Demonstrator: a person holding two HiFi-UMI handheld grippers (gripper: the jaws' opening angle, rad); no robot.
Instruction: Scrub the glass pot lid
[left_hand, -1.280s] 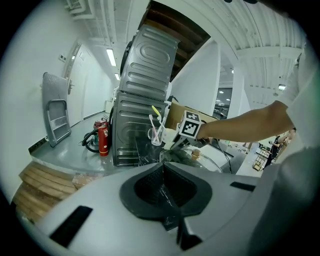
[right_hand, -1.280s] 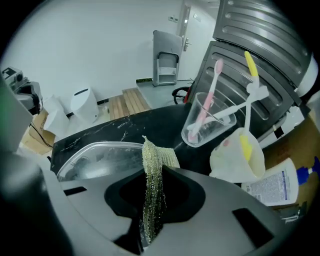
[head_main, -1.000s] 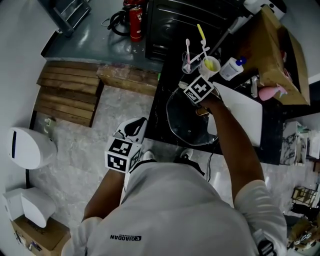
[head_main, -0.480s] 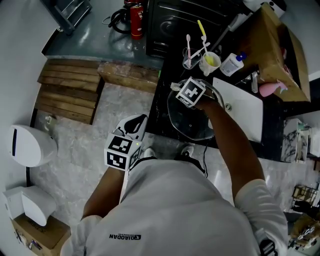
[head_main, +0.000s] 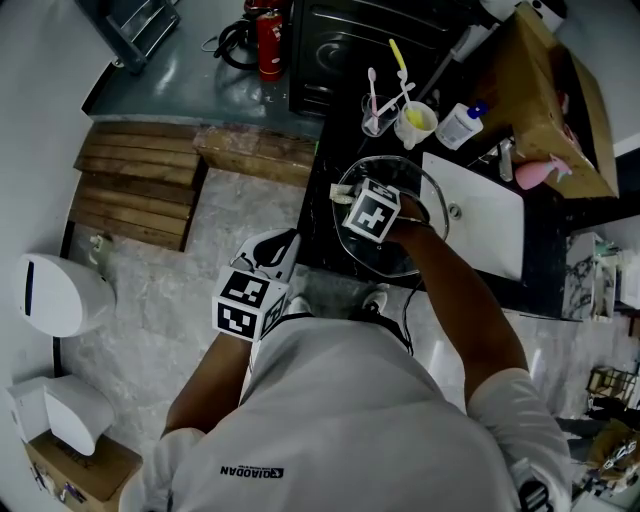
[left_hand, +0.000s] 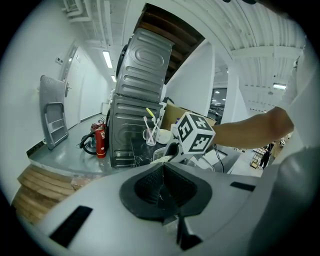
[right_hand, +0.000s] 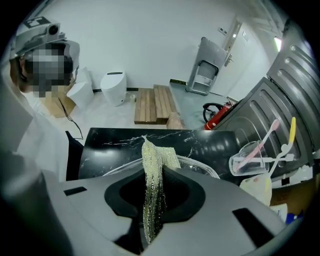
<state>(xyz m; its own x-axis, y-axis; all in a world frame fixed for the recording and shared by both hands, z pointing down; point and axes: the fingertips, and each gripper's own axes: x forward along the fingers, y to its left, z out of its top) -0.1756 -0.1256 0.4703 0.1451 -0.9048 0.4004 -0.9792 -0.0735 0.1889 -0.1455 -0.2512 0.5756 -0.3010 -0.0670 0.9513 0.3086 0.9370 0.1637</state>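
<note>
right hand-held gripper (head_main: 343, 195) — cloth (right_hand: 152, 165) pinched — over glass pot lid (head_main: 392, 172).

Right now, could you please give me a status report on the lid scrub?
Right gripper shut on cloth, at lid left rim. Left gripper shut, empty, off counter. Cups close behind lid, apart.

A black marbled counter (head_main: 318, 228) is seen under the right gripper (head_main: 342, 197). A glass pot lid (head_main: 362, 258) is laid on it directly beneath that gripper. Beyond the gripper, a clear cup (head_main: 375, 116), a pale cup (head_main: 415, 124) and a white bottle (head_main: 460, 126) are stood. A white basin (head_main: 486, 226) is set to the gripper's right.
</note>
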